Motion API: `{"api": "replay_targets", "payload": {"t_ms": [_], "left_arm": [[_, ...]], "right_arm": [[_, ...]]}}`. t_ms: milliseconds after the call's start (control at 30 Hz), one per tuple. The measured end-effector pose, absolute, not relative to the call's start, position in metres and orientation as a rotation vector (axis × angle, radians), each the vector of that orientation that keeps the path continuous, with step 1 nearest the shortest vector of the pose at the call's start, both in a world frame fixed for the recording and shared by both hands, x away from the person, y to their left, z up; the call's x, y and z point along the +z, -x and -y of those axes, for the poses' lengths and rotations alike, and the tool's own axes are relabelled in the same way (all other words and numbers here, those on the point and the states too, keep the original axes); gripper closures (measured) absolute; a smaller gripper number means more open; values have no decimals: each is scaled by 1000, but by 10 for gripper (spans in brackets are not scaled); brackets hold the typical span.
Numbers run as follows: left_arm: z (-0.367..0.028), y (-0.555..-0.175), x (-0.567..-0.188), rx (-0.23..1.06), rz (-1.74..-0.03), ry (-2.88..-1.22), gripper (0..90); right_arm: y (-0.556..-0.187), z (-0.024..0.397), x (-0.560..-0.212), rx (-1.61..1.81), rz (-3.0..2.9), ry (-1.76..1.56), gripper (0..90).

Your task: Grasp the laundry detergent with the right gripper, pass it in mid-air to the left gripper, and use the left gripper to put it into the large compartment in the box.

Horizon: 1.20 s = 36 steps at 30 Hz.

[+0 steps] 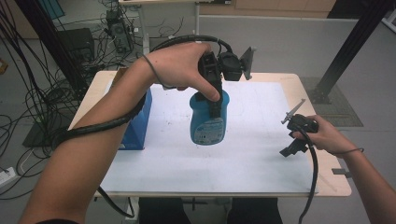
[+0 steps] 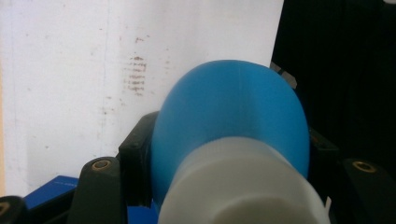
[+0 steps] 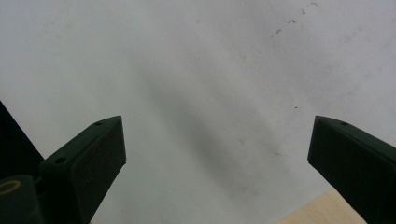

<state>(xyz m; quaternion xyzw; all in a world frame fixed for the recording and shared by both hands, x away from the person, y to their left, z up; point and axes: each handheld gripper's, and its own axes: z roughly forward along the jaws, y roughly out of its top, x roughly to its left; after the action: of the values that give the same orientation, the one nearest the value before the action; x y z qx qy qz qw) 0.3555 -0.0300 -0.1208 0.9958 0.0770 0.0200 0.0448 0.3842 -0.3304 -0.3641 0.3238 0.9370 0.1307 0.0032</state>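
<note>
Blue bottle (image 1: 208, 120) is hanging above the middle of the white sheet (image 1: 252, 154) that is covering the table (image 1: 343, 184), and the left gripper (image 1: 212, 100) is clamping it near its top, with the person's left hand (image 1: 180, 65) wrapping around the gripper body. In the left gripper view, the black jaws are pressing on either side of the bottle's rounded blue shoulder (image 2: 231, 112), and its white cap (image 2: 240, 186) is pointing toward the camera, blurred and close. A blue box (image 1: 137, 123) is standing on the sheet just left of the bottle, apart from it. Over at the right edge of the table, the right hand (image 1: 329, 137) is resting with the right gripper (image 1: 294, 142) low over the sheet, well apart from the bottle. In the right gripper view, its two jaws are standing wide apart with nothing between them, looking down on the bare white sheet (image 3: 196, 84) and a corner of the wooden tabletop (image 3: 322, 210).
</note>
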Motion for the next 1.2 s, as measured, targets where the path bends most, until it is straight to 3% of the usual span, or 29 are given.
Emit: {"api": "replay_targets", "payload": {"t_ms": [400,700,1200], "left_arm": [[21,-387,-110,178,-707,-2936,375],[2,-409,-103,193,-1008,-2857,374],[-78,-448,-80,213,-1356,-2668,374]], "right_arm": [[-384,329,-367,430,-2934,-1004,42],[-384,329,-367,434,-2931,-1003,43],[-383,326,-369,470,-2934,-1003,41]]}}
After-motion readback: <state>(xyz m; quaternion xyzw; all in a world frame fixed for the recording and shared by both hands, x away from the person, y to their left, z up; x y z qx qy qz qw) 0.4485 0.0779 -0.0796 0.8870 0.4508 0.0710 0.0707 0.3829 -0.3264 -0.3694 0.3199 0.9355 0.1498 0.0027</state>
